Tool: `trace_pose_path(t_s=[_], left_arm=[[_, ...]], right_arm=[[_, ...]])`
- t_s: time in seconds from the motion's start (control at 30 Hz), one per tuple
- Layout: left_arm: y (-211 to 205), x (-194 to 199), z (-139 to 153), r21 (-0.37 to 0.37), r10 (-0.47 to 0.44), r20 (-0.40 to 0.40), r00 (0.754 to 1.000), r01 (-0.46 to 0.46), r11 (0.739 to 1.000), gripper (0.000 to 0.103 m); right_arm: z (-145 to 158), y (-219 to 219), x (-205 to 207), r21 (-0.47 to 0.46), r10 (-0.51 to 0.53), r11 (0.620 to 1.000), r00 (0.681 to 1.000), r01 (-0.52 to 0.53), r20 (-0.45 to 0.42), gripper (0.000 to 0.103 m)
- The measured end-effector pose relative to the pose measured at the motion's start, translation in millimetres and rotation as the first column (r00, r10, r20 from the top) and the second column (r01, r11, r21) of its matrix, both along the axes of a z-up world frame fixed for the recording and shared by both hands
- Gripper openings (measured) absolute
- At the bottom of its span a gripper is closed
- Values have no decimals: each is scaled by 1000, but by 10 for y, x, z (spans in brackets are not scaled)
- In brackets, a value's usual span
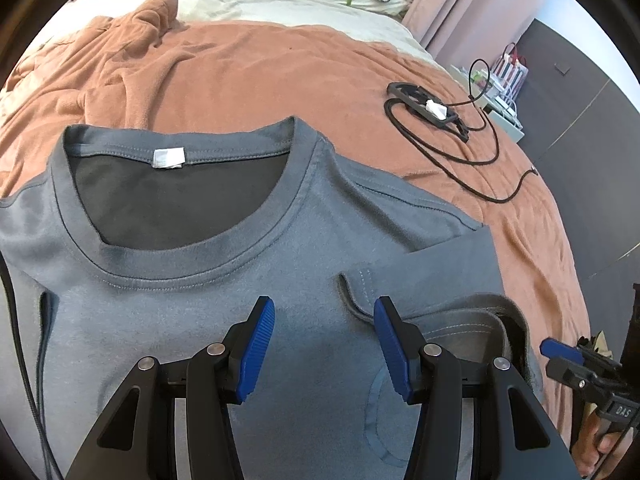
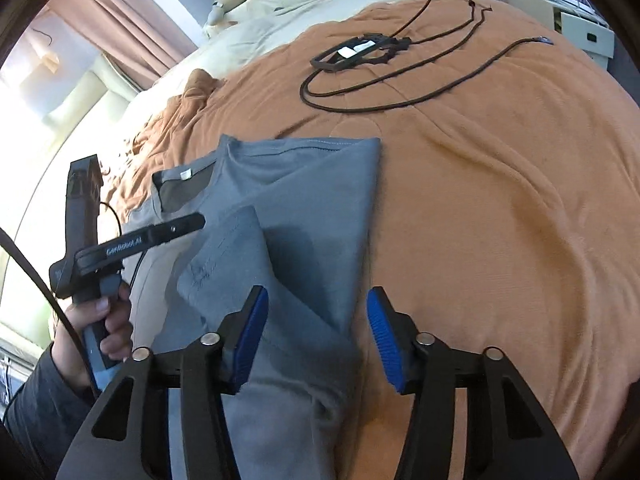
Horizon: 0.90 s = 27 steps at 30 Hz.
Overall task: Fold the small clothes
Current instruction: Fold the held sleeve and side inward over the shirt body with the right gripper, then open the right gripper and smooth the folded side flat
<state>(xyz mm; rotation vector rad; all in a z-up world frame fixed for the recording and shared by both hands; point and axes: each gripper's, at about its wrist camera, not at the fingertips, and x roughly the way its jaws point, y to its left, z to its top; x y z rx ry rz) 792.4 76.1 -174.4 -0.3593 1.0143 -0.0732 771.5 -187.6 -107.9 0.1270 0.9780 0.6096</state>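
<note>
A small grey-blue T-shirt (image 1: 192, 256) lies flat on the orange blanket, collar and white neck label (image 1: 169, 158) away from me. Its right sleeve and side are folded in over the body (image 2: 304, 216). My left gripper (image 1: 324, 312) hovers open just above the chest of the shirt, nothing between its blue pads. My right gripper (image 2: 318, 300) stands open over the folded right edge of the shirt, the cloth lying under the gap and not pinched. In the left wrist view the right gripper (image 1: 568, 356) shows at the far right edge.
An orange blanket (image 2: 500, 200) covers the bed. A black frame with a white tag (image 1: 430, 108) and a long black cable (image 2: 400, 92) lie beyond the shirt. Pillows and soft toys sit at the bed's head. A person's hand (image 2: 108, 320) grips the left tool.
</note>
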Motion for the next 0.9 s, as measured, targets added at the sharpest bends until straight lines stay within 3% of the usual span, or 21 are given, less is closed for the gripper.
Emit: trace_pose_path(t_s=[0.07, 0.23, 0.47, 0.53, 0.67, 0.9], left_arm=[[10, -10, 7, 9, -2, -1, 1000, 2, 1000, 54], [87, -101, 61, -4, 7, -4, 1000, -7, 1000, 54], [138, -384, 149, -20, 9, -29, 1000, -9, 1000, 54], [120, -481, 148, -36, 1, -44, 999, -3, 999, 54], [19, -672, 120, -72, -26, -64, 998, 21, 997, 54], [-279, -888, 55, -180, -85, -79, 993, 69, 981, 54]], right_arm=[[-8, 117, 16, -10, -1, 1000, 1000, 1, 12, 41], [-35, 392, 8, 3, 68, 998, 998, -68, -10, 40], [-411, 655, -194, -41, 217, 973, 963, -226, -162, 40], [-385, 636, -274, -28, 231, 971, 959, -239, -165, 40], [-245, 433, -293, 37, 205, 979, 968, -202, -147, 40], [-155, 16, -403, -4, 63, 998, 994, -64, -89, 40]])
